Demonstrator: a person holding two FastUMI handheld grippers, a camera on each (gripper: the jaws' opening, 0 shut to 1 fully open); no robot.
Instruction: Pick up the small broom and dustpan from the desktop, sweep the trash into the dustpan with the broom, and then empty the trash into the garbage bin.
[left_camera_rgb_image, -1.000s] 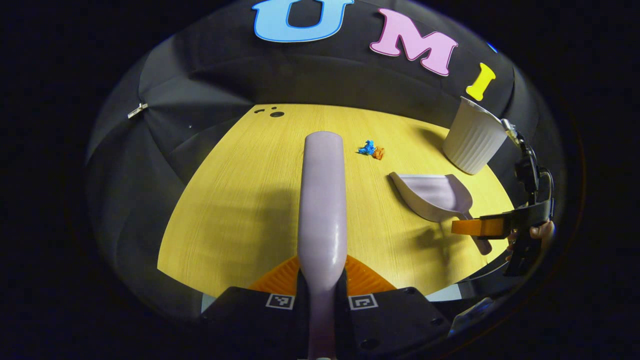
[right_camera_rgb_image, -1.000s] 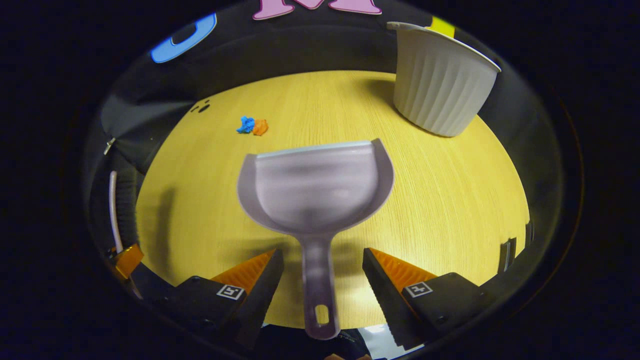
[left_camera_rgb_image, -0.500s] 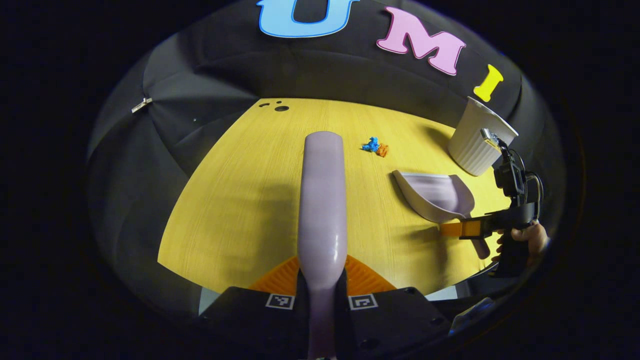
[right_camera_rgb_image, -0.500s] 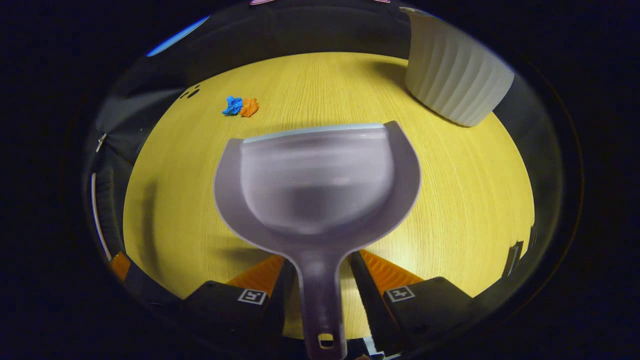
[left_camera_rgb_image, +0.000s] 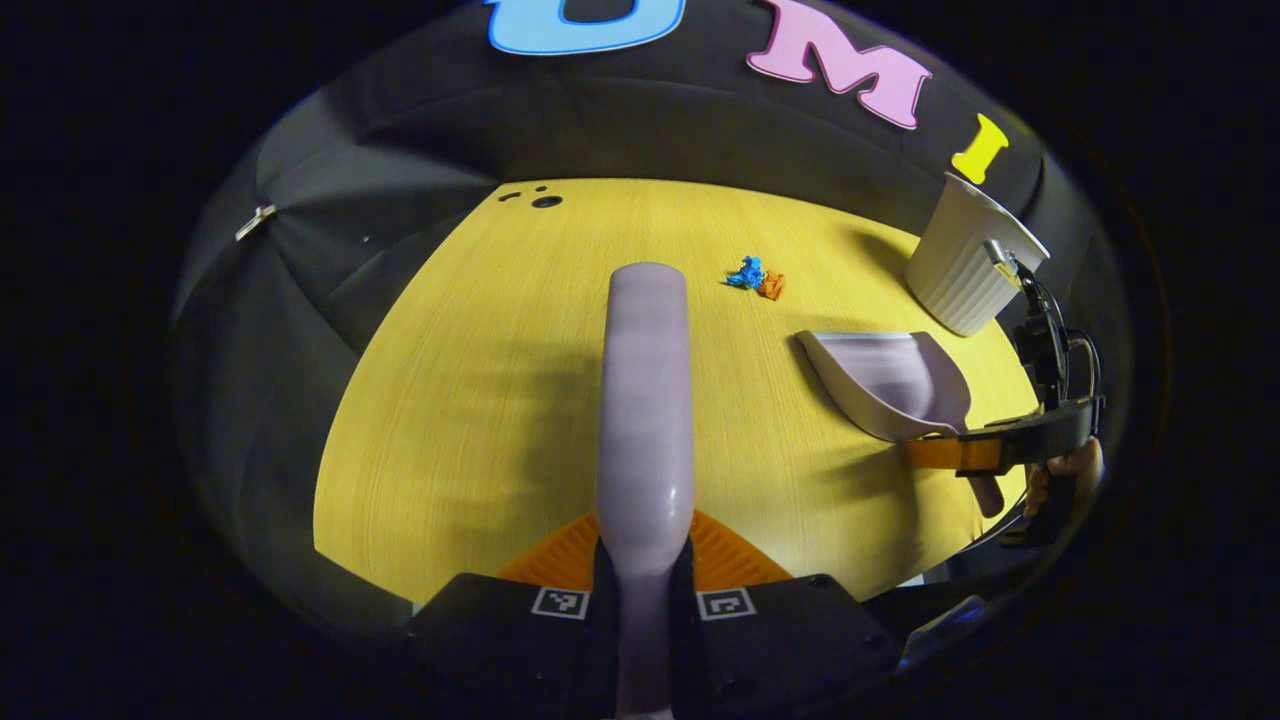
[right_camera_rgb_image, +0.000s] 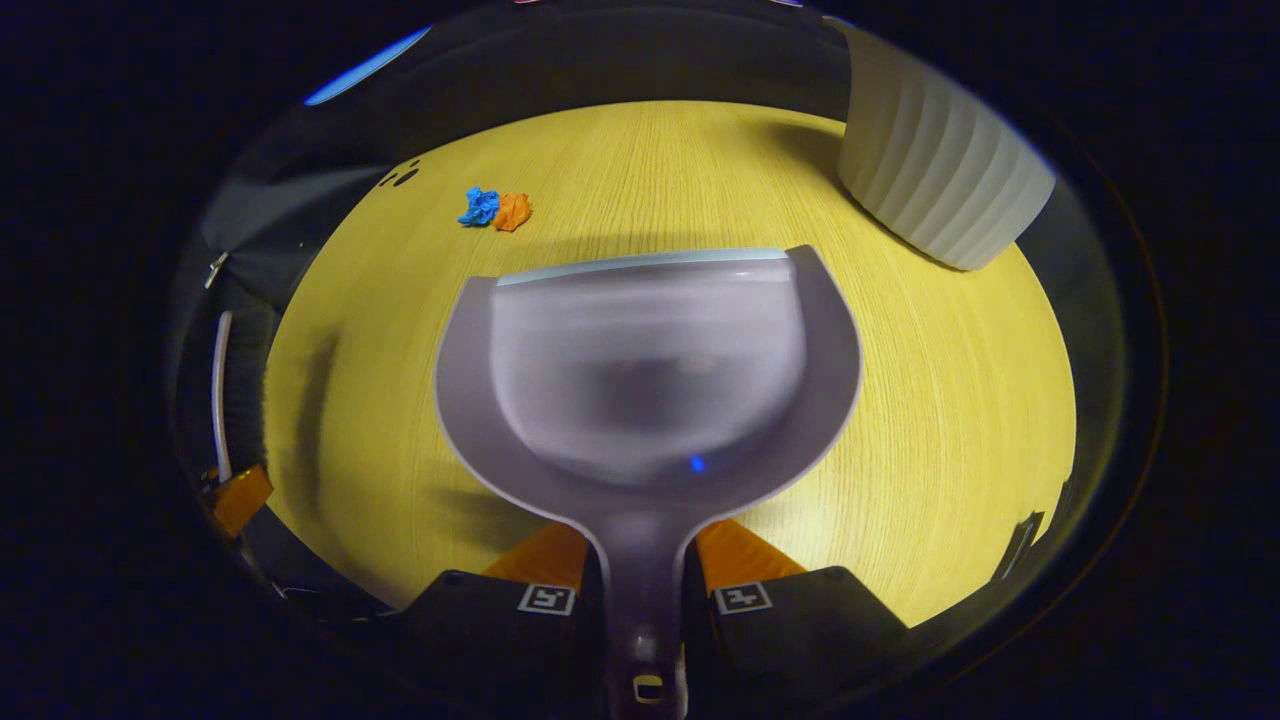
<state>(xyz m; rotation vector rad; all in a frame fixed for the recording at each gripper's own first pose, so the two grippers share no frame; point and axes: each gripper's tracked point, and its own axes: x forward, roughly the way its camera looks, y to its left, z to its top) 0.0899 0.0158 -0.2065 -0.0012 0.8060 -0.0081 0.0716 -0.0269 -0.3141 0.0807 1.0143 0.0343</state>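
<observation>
Your left hand-held gripper (left_camera_rgb_image: 642, 560) pinches the lilac plastic broom (left_camera_rgb_image: 645, 400); your right hand-held gripper (right_camera_rgb_image: 640, 590) has both fingers clamped on the handle of the lilac plastic dustpan (right_camera_rgb_image: 650, 370). Carry the dustpan toward the crumpled blue and orange paper scraps (right_camera_rgb_image: 495, 210), lip flat on the yellow wooden table (right_camera_rgb_image: 950, 400); keep it level.

Open desk (right_camera_rgb_image: 950, 400) lies between the dustpan (right_camera_rgb_image: 650, 370) lip and the two paper scraps (right_camera_rgb_image: 496, 210) near the far edge, nothing between. The bin (right_camera_rgb_image: 940, 180) blocks the far right corner. The broom (left_camera_rgb_image: 645, 400) overhangs the near middle; the left side is bare.
</observation>
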